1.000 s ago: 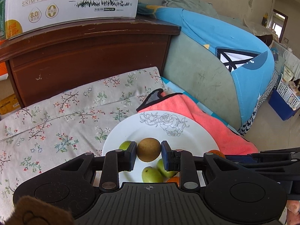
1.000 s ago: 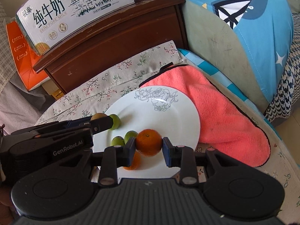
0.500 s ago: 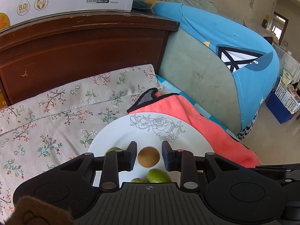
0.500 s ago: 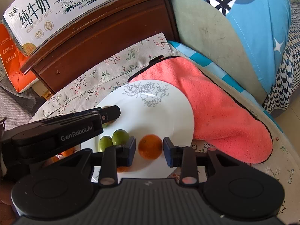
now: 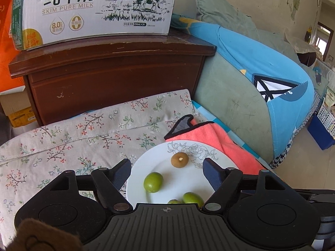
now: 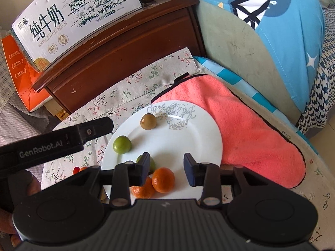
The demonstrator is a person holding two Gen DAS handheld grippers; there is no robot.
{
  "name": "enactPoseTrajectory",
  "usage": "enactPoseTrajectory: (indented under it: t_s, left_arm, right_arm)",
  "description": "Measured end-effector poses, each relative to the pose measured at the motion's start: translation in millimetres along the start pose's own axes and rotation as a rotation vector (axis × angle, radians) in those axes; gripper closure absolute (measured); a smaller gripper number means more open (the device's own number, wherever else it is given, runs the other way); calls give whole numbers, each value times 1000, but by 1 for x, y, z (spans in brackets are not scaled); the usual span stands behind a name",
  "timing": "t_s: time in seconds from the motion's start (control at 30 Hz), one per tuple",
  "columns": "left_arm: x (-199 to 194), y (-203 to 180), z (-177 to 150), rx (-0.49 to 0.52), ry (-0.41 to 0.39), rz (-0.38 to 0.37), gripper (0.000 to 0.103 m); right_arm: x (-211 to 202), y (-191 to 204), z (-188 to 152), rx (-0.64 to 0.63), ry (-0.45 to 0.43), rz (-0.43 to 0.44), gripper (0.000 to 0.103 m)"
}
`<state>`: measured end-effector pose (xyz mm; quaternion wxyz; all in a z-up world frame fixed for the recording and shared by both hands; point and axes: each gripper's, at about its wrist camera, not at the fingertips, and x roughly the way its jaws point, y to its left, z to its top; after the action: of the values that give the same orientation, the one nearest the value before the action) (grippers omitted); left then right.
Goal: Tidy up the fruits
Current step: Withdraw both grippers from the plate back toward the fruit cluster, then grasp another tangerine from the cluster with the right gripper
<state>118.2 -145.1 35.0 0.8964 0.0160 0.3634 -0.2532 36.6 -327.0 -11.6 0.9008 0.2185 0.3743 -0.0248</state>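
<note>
A white plate [image 6: 194,133] with a rose print lies on the floral cloth. On it are a brown fruit [image 6: 148,121], a green fruit [image 6: 122,144], another green fruit partly behind my right finger, and two oranges [image 6: 163,180] at the near rim. The left wrist view shows the plate [image 5: 188,179], the brown fruit [image 5: 179,159] and green fruits [image 5: 153,182]. My left gripper [image 5: 166,172] is open and empty above the plate; it also shows in the right wrist view [image 6: 92,128]. My right gripper [image 6: 166,168] is open and empty over the oranges.
A pink towel [image 6: 240,129] lies under the plate's right side. A wooden cabinet [image 6: 125,48] with a milk carton box [image 6: 77,18] stands behind. A blue and green cushion [image 6: 261,37] is at the right. Small red fruits [image 6: 79,169] lie left of the plate.
Both grippers have opened and drawn back. The left one let go of the brown fruit, the right one let go of the orange; both fruits now rest on the plate.
</note>
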Motion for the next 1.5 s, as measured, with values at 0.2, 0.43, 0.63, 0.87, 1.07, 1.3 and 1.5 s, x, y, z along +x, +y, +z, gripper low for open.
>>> enactPoseTrajectory:
  t_s: [0.2,0.43,0.63,0.87,1.07,1.3,1.5]
  left_arm:
    - [-17,10,0,-4,-2,33,24]
    - [-26,21,-5,16,26,80,23]
    - [-34,36,-12,27,46,118,22]
    - [-40,60,-19,-9,70,143,22]
    - [-41,76,-27,-25,99,160,22]
    - [-42,93,-41,-30,139,181,22]
    - [-37,107,-56,-55,192,199,22]
  right_arm:
    - [-3,7,-1,-38,-13,21,61]
    - [-3,18,-5,-101,-4,43,60]
    - [-4,32,-9,-163,-5,79,60]
    - [-3,50,-21,-246,18,119,60]
    - [3,68,-33,-311,52,157,60]
    - [13,89,-49,-383,96,198,60]
    - [22,104,-60,-444,121,212,60]
